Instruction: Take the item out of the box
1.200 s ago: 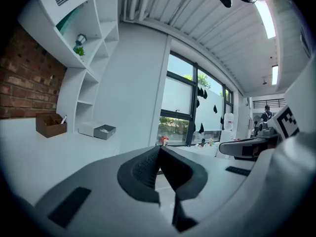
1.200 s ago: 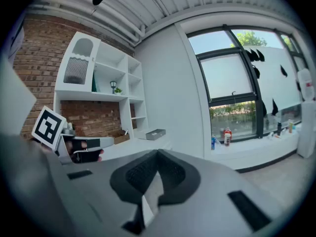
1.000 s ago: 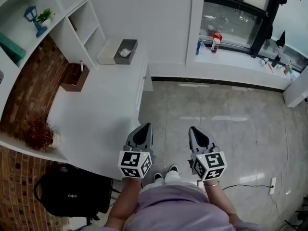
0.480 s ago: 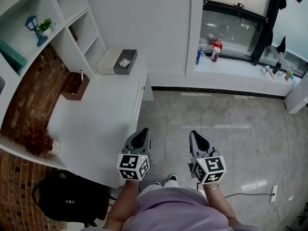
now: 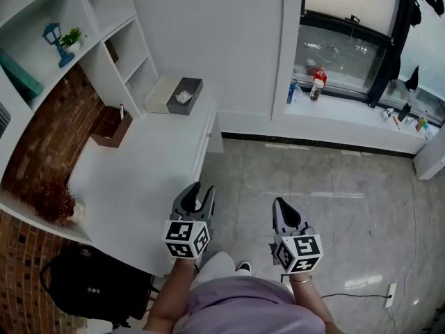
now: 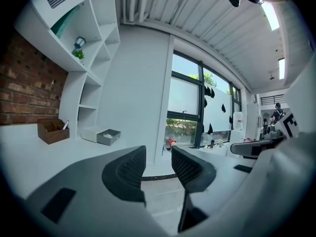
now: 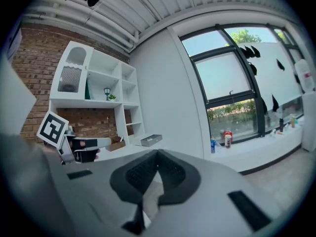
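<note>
Head view, left gripper (image 5: 199, 192) opening, empty jaws

Left tongs (image 5: 196, 195) opening (nothing between), right tongs (image 5: 284, 210) closed, both held low

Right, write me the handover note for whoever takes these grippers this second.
Left gripper: jaws opening, nothing between them, over the near edge of the white counter.
Right gripper: shut, empty, over the floor.
Grey box: far end of the counter by the wall, white item inside.
Done: nothing; neither gripper is near the box.
Left: reach the box, grip the item, lift it out.
</note>
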